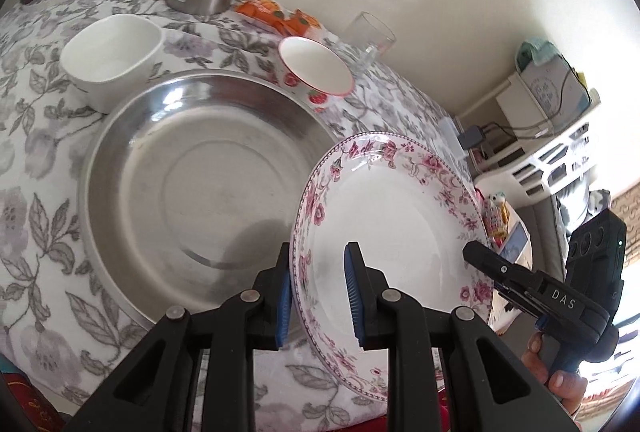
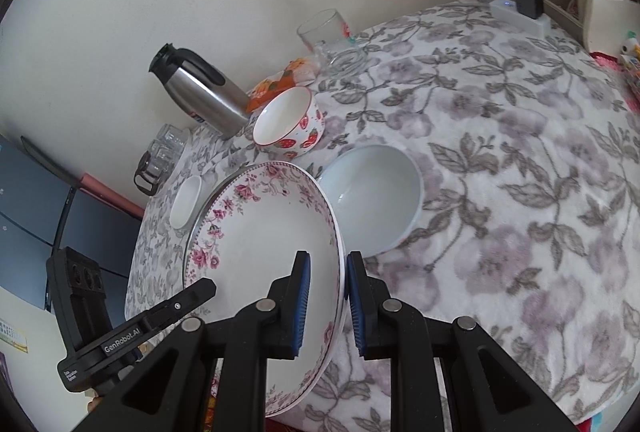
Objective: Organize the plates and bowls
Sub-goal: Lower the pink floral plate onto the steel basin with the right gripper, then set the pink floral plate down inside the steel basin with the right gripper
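Floral plate (image 1: 384, 232): held aloft at lower right of the left wrist view, opposite rims pinched to keep it balanced.
Left gripper (image 1: 318, 296): clamped on one rim.
Right gripper (image 2: 326, 308): clamped on the other rim.
Steel dish (image 1: 192, 175): lying at centre left, judged the likely stacking base.

The left claw (image 1: 318, 296) fills the bottom centre of its view, blue pads (image 1: 354, 296) nearly together, clamped on the near rim of the floral plate (image 1: 392, 216). The right claw (image 2: 326, 306) sits likewise in its own view, gripping the opposite rim. Fingers of the person's right hand (image 1: 554, 372) curl around its handle at lower right of the left view.
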A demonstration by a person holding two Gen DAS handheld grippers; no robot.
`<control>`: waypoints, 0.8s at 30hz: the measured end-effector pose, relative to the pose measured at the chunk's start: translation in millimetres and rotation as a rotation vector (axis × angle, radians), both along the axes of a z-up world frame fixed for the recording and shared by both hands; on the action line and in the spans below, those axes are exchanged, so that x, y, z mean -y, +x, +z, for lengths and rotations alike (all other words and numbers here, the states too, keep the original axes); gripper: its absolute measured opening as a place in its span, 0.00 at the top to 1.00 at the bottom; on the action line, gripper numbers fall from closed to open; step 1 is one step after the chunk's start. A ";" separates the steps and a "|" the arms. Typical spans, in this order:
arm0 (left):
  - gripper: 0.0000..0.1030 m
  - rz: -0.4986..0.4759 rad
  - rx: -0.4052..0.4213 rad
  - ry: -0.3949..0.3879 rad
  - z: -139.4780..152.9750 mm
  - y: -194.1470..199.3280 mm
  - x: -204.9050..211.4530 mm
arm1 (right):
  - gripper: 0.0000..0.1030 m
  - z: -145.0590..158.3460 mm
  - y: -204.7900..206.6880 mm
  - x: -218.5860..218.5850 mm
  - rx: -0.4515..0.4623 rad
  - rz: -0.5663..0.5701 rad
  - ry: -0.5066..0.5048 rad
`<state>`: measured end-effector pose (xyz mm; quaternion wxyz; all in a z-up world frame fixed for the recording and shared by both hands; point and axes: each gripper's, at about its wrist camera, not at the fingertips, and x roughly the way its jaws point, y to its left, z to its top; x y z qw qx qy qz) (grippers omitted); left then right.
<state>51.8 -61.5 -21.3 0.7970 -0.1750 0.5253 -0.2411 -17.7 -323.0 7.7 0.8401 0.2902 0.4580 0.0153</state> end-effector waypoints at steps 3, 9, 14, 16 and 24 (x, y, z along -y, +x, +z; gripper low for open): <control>0.77 0.040 -0.002 -0.017 -0.6 7.8 -17.3 | 0.80 -0.7 13.2 -13.3 -0.008 0.030 -0.001; 0.77 0.118 -0.014 -0.051 -4.5 21.3 -51.6 | 0.80 2.5 40.5 -45.7 -0.012 0.095 -0.024; 0.77 0.181 -0.023 -0.055 -10.2 28.1 -77.7 | 0.80 -0.1 63.3 -71.0 -0.023 0.154 -0.042; 0.77 0.196 -0.025 -0.049 -12.4 30.2 -83.7 | 0.80 -2.9 69.6 -80.4 -0.032 0.174 -0.049; 0.76 0.214 -0.029 0.005 -19.5 41.3 -85.6 | 0.80 -19.4 90.8 -96.1 -0.071 0.211 -0.075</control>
